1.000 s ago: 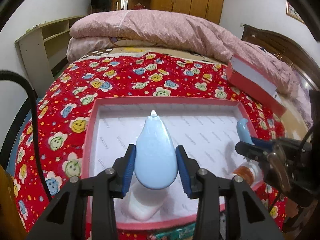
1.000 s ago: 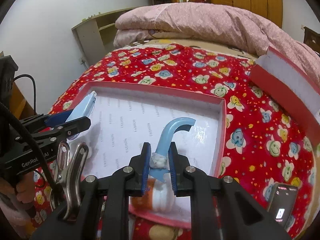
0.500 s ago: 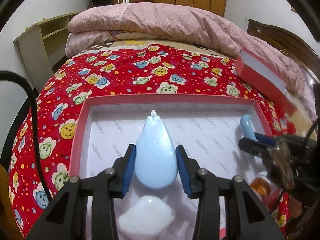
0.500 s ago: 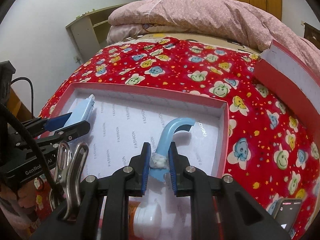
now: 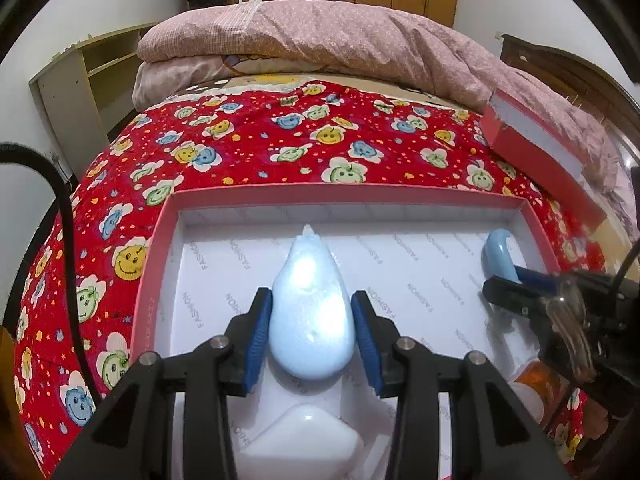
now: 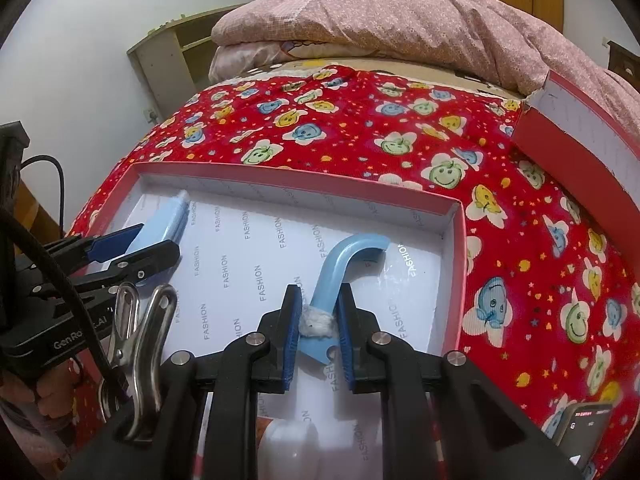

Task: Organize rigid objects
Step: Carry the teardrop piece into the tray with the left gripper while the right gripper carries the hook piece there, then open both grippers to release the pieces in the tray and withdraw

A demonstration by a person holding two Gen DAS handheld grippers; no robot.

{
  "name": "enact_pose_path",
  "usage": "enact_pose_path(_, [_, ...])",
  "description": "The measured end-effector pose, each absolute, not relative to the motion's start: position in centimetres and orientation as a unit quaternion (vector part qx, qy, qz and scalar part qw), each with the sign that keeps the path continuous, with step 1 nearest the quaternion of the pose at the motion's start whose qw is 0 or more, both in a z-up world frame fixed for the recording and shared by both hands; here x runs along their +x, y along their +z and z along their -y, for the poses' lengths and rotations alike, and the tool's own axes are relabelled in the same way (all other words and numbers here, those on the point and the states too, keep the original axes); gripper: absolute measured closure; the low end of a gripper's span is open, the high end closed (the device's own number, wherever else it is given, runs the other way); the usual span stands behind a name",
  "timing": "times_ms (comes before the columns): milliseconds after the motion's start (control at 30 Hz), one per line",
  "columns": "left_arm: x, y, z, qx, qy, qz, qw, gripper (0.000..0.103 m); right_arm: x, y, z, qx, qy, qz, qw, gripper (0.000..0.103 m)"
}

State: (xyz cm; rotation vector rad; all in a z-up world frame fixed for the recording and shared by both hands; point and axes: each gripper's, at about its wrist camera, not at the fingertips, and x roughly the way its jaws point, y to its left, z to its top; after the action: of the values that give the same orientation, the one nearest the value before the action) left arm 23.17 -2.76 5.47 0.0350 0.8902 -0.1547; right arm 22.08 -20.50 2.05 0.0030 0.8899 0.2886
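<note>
A shallow red box (image 5: 344,193) with a white printed lining lies on the bed. My left gripper (image 5: 312,324) is shut on a pale blue teardrop-shaped object (image 5: 310,304), held over the box's left half. It shows from the side in the right wrist view (image 6: 160,232). My right gripper (image 6: 319,322) is shut on a light blue hooked piece (image 6: 340,268) with white fluff (image 6: 318,322) on it, over the box's right half (image 6: 452,208). A white object (image 5: 304,440) lies in the box below the left gripper. A white-capped orange bottle (image 5: 532,384) lies at the box's near right.
The box sits on a red flower-print bedspread (image 5: 280,136). A red box lid (image 6: 580,136) leans at the right. A folded pink quilt (image 5: 320,36) lies at the back. A phone (image 6: 584,436) rests on the bedspread, near right. A shelf (image 5: 76,80) stands at the left.
Both grippers moved forward over the box with their objects still held. The box's far wall is nearer now, and the white object and bottle have slid lower in view.
</note>
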Motion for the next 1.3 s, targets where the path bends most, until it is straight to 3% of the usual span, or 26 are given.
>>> enact_pose_path(700, [23.1,5.2,3.0,0.03,-0.072,-0.425,0.902,0.06,22.2,2.0,20.3,-0.005,0.134,-0.43,0.893,0.084])
enact_pose_path(767, [23.0,5.3,3.0,0.032,-0.073,-0.428,0.9,0.057,22.2,2.0,20.3,-0.004,0.136,-0.431,0.892,0.081])
enact_pose_path(933, [22.2,6.1,3.1,0.039,-0.07,-0.419,0.904,0.046,21.9,2.4,20.4,0.018,0.152,-0.43,0.89,0.059])
enact_pose_path(1033, [21.4,6.9,3.1,0.047,-0.065,-0.409,0.909,0.039,21.1,3.0,20.2,0.012,0.154,-0.417,0.896,0.058])
enact_pose_path(1200, [20.1,8.1,2.8,0.038,-0.067,-0.403,0.912,0.039,19.6,4.4,20.0,0.011,0.161,-0.401,0.902,0.048])
enact_pose_path(1300, [19.1,8.6,2.6,0.039,-0.065,-0.402,0.913,0.038,18.6,5.1,20.1,0.012,0.163,-0.394,0.904,0.047])
